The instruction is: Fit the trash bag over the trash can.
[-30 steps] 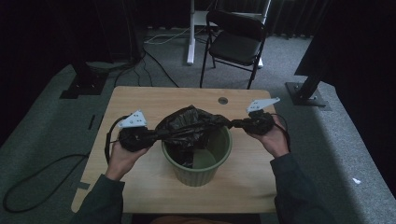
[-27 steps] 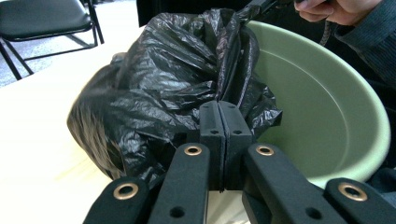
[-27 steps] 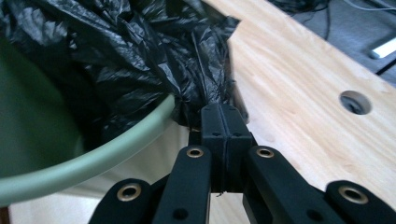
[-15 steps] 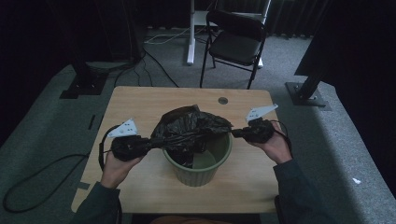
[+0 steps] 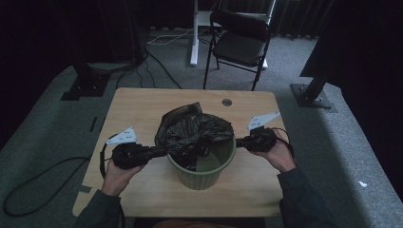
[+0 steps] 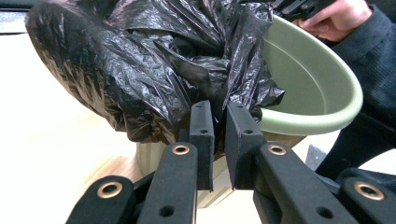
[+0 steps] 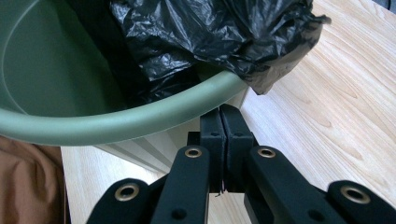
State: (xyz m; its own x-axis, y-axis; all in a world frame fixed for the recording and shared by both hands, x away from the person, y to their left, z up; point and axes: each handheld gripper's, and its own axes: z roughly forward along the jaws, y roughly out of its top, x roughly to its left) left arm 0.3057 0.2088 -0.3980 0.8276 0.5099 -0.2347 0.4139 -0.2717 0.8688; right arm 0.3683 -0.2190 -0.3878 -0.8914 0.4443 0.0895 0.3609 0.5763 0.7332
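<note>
A green bin (image 5: 204, 173) stands mid-table with a black plastic bag (image 5: 190, 128) bunched over its far and left rim. My left gripper (image 5: 161, 151) is at the bin's left side. In the left gripper view it (image 6: 219, 123) is shut on a fold of the bag (image 6: 140, 70), just in front of the bin's rim (image 6: 317, 93). My right gripper (image 5: 239, 141) is at the bin's right side. In the right gripper view its jaws (image 7: 220, 116) are pressed together just under the rim (image 7: 116, 123), with no plastic seen between them. The bag (image 7: 210, 32) hangs over the rim above.
The wooden table (image 5: 142, 109) has a small round hole (image 5: 227, 102) near its far edge. A black folding chair (image 5: 240, 45) stands behind the table. Cables (image 5: 28, 190) lie on the carpet at the left. A stand base (image 5: 313, 95) sits at the right.
Both grippers have come down and towards the person, drawing the bag lower over the bin's rim. The bag no longer stretches out to the right gripper.
</note>
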